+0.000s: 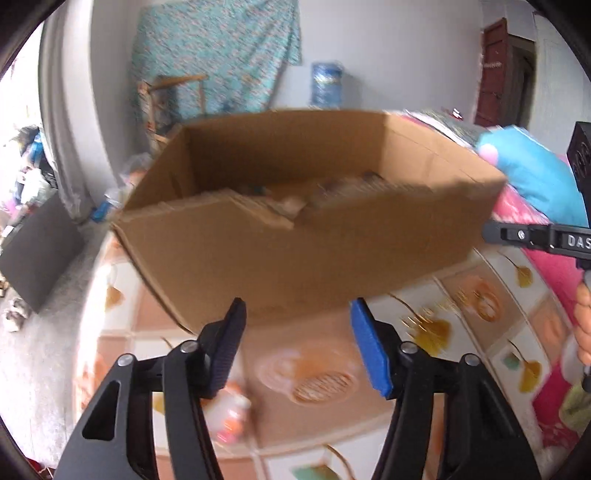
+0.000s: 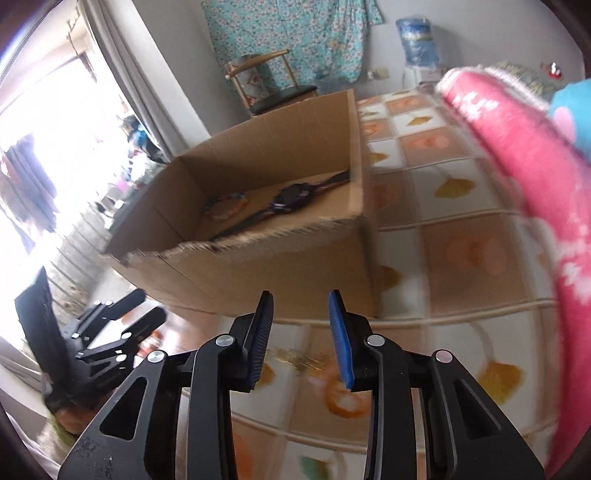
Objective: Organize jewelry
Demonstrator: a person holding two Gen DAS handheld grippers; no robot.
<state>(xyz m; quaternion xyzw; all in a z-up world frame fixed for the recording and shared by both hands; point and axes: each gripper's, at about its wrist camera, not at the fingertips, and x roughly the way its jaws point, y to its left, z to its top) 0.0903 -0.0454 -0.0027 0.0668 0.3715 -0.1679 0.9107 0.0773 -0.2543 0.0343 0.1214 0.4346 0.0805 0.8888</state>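
The box (image 2: 258, 258) is plain brown cardboard, matt, with a rough torn top edge showing its corrugation. It stands on a tabletop (image 2: 461, 258) covered in a smooth, slightly glossy printed sheet with a tile-and-leaf pattern. The left hand-held gripper (image 1: 297, 343) and right hand-held gripper (image 2: 301, 339) are matt black plastic with bright metal pins; their pads (image 2: 340, 339) look ribbed, blue and rubbery. A watch (image 2: 291, 197) in the box has a dark glossy face. The pink blanket (image 2: 524, 166) is fuzzy cloth; the patterned hanging (image 2: 295, 33) is thin fabric.
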